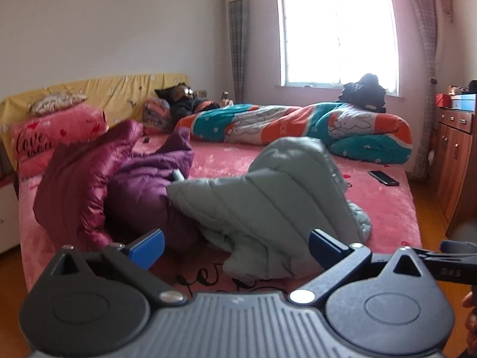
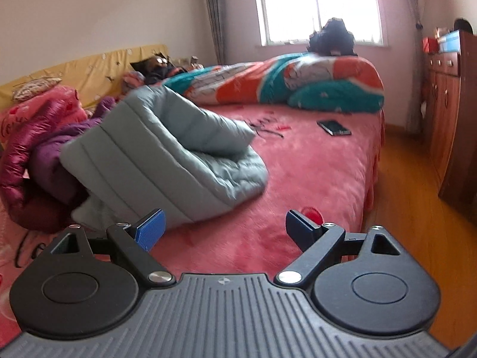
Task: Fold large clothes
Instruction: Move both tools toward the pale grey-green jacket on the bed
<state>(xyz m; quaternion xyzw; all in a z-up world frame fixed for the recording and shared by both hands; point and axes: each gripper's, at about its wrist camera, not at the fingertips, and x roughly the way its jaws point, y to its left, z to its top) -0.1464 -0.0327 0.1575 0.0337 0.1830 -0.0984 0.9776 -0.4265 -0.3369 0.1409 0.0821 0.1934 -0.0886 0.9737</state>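
Pink bed [image 2: 313, 179], grey jacket [image 2: 167, 161] beyond spread tools [image 2: 225, 231]

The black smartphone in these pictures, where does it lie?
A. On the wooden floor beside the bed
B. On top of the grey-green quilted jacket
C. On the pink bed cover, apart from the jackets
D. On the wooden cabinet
C. The black smartphone lies flat on the pink bed cover, to the right of the grey-green quilted jacket and not touching it; the left wrist view shows the same.
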